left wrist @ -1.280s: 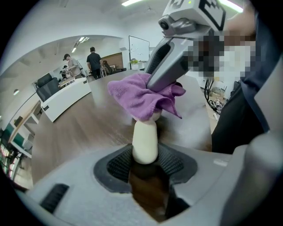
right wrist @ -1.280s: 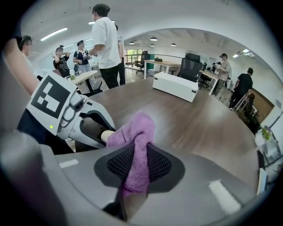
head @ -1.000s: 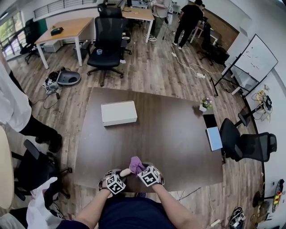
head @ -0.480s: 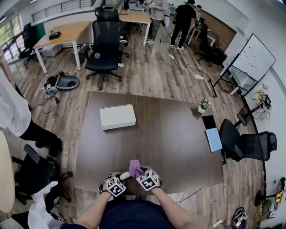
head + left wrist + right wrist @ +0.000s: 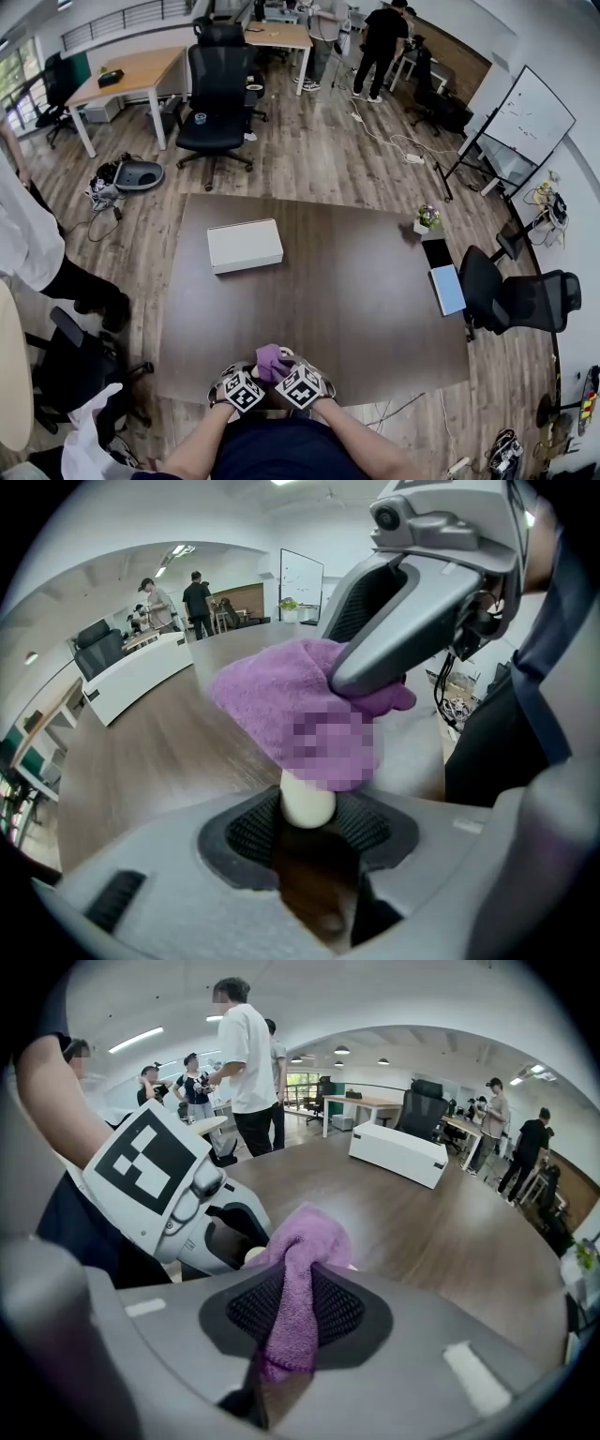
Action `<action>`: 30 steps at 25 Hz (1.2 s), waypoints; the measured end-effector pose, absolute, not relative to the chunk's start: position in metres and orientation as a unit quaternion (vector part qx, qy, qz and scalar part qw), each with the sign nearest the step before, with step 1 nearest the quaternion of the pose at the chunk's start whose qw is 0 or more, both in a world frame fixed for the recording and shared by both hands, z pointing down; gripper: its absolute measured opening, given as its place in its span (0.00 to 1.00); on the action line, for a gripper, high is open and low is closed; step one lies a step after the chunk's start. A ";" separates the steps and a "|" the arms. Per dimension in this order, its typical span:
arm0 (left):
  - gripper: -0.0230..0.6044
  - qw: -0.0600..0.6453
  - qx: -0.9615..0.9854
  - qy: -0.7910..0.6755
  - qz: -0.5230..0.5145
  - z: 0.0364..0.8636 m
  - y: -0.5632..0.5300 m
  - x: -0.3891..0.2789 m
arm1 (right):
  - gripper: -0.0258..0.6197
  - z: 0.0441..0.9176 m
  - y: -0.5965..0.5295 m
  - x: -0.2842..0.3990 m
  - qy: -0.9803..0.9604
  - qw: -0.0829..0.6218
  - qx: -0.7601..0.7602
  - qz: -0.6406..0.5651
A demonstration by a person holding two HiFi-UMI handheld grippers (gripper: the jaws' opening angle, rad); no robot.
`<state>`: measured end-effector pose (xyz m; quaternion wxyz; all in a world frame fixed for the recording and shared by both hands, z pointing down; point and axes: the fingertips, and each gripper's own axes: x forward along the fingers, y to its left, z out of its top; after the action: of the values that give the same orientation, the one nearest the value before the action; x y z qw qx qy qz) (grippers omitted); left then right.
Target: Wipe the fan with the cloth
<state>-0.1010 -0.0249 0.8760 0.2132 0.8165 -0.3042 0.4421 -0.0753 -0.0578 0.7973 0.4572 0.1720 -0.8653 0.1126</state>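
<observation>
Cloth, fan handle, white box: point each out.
cloth [image 5: 292, 1307], right gripper view, on the fold pinched between the jaws.
fan handle [image 5: 307, 803], left gripper view, on the white stem just below the cloth.
white box [image 5: 245, 246], head view, on its top face.

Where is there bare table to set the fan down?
Biggest bare stretch: table middle, between the white box and the potted plant, down to the near edge's right half. Also the strip from the box to the front-left corner. Crowded at the near edge centre: left gripper holds the fan, right gripper the purple cloth on it.
</observation>
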 end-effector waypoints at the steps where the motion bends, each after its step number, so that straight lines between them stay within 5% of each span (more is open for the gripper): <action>1: 0.33 0.214 0.816 -0.304 0.442 0.876 -0.025 -0.101 | 0.18 0.797 -0.063 -0.070 -0.864 0.454 0.184 0.116; 18: 0.33 0.228 0.814 -0.315 0.432 0.873 -0.024 -0.104 | 0.18 0.809 -0.104 0.004 -0.819 0.403 0.332 0.238; 25: 0.55 0.200 0.819 -0.307 0.441 0.859 -0.025 -0.094 | 0.18 0.810 -0.103 0.006 -0.818 0.398 0.332 0.252; 30: 0.56 0.185 0.826 -0.307 0.435 0.851 -0.046 -0.080 | 0.18 0.811 -0.100 0.006 -0.818 0.394 0.332 0.254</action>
<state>-0.0795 -0.0461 0.8515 0.1851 0.8259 -0.3069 0.4352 0.0063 -0.1005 0.8111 0.3943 0.3319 -0.8185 0.2539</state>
